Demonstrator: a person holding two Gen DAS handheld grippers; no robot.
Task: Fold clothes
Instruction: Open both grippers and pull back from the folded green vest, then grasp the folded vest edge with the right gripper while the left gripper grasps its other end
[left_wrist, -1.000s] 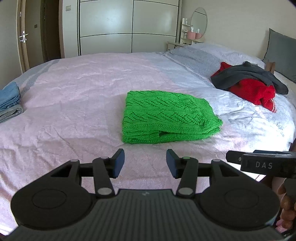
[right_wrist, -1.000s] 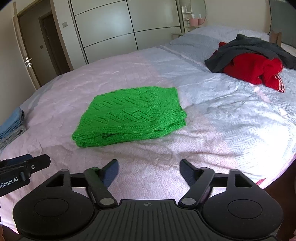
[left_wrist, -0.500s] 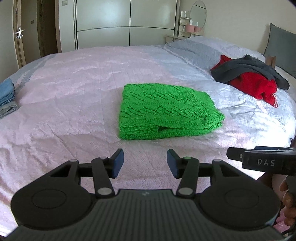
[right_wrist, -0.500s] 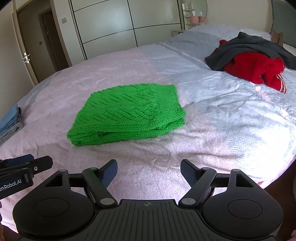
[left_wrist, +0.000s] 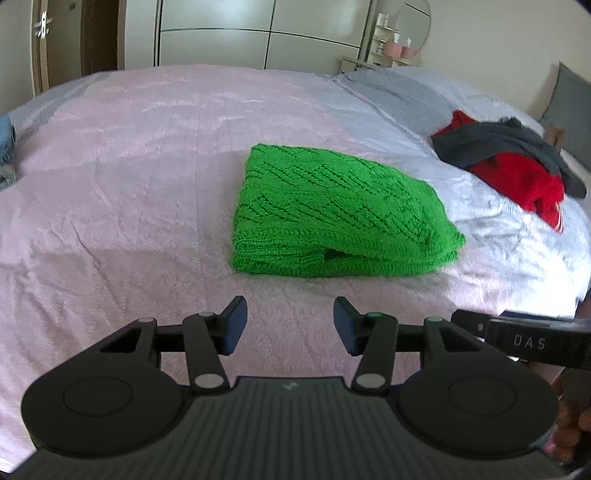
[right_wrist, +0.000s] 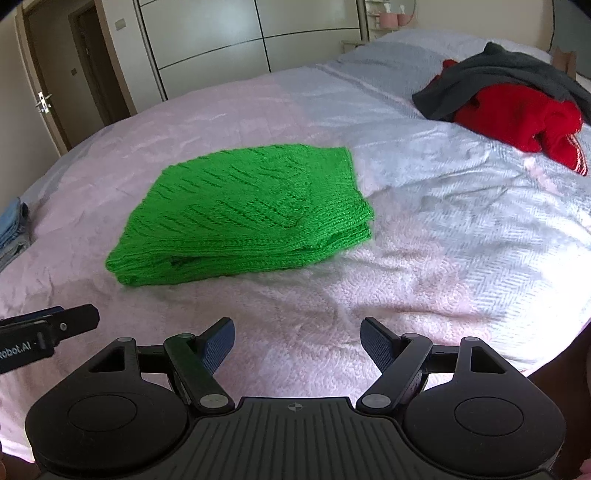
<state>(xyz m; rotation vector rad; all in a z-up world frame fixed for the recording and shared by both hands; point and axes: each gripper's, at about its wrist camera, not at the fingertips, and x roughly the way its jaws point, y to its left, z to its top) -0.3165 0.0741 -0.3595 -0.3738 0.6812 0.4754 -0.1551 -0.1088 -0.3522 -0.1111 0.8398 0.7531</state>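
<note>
So rn the green knit sweater (left_wrist: 340, 214) is sitting folded in the middle of the bed (left_wrist: 122, 155), open side w/ the stacked layers facing me. Both my grippers are short of it over bare bedspread: left gripper (left_wrist: 290, 323) jaws apart w/ nothing between them, right gripper (right_wrist: 297, 341) jaws spread wider, also empty. Neither touches the knit.

Stuff that could go sideways imo:

- The near edge shows a gap between layers. If I go in low and only pinch the top layer, the fold peels open when I lift and I'm basically starting over.
- It's a loose open knit, so a jaw tip could snag a loop and drag the whole stack across the bed instead of gripping it clean.
- Bedspread is soft and wrinkly. Come down too deep and I prob grab bedding along w/ the sweater.
- Left jaws are narrower than the right, might not swallow the full thickness of the stack, so it just shoves it.
- Red garment (right_wrist: 517, 114) and the dark grey one (right_wrist: 495, 70) on top of it are piled well off to the right and look unfolded, fine unless I swing wide.
</note>
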